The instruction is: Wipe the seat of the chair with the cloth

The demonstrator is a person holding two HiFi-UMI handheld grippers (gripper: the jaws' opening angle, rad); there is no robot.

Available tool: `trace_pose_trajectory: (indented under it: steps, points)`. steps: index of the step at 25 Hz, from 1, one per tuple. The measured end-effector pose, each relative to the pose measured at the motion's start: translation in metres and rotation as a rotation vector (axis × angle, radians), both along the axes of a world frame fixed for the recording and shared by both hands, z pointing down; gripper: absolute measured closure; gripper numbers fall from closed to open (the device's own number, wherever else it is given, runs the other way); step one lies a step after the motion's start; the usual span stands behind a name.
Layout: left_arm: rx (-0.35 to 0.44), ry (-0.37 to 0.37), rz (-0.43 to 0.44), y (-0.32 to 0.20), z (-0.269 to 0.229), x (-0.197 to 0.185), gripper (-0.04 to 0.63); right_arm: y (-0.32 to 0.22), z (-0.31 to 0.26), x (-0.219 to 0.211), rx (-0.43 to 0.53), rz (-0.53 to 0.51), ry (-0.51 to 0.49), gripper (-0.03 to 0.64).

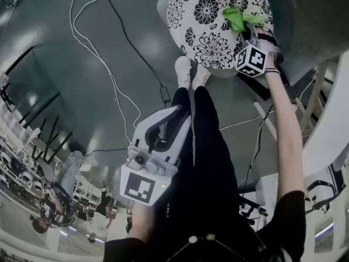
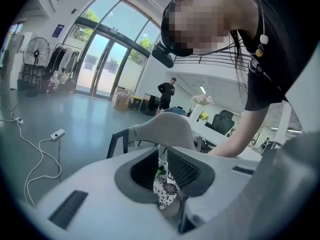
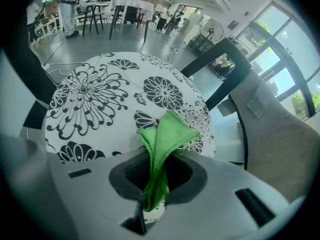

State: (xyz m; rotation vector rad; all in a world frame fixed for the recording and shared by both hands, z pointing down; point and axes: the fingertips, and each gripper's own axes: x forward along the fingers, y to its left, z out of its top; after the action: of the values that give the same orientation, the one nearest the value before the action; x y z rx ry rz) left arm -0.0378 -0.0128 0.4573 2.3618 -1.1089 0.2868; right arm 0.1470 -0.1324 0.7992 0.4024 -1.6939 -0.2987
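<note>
Fingers of the right gripper (image 3: 160, 160) clench the cloth (image 3: 167, 134), its tail hidden between them; left gripper (image 2: 162, 160) gapes empty

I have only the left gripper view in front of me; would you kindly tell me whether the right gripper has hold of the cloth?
Observer: Yes. In the right gripper view, the right gripper is shut on the green cloth, whose free end fans out ahead of the jaws.
Operator: Thank you. Where is it over the seat?
Observer: The head view puts it at the right side of the flowered seat, near the rim. I cannot confirm contact.
Operator: And where is my left gripper?
Observer: In the head view, the left gripper is short of the seat, by the person's legs, above the floor.
</note>
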Motion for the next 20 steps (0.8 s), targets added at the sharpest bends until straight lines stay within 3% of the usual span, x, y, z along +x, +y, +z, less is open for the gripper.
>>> trace_pose_trajectory:
  steps: [5,10,13,18,20]
  points:
    - [0.005,0.007,0.008,0.001,-0.004,0.003,0.537,0.034,0.007,-0.004,-0.074,0.047,-0.028,0.566]
    - [0.005,0.016,0.011,0.005,-0.005,0.003,0.537,0.061,0.005,-0.01,-0.155,0.03,-0.022,0.566]
    - [0.011,0.023,0.013,0.006,-0.008,0.002,0.537,0.09,0.003,-0.013,-0.217,-0.06,0.017,0.566]
    - [0.029,0.029,0.008,0.006,-0.017,-0.001,0.537,0.147,0.001,-0.039,-0.287,-0.327,0.036,0.566]
    - [0.045,0.024,0.011,0.006,-0.024,-0.003,0.537,0.151,0.001,-0.044,-0.318,-0.337,0.074,0.565]
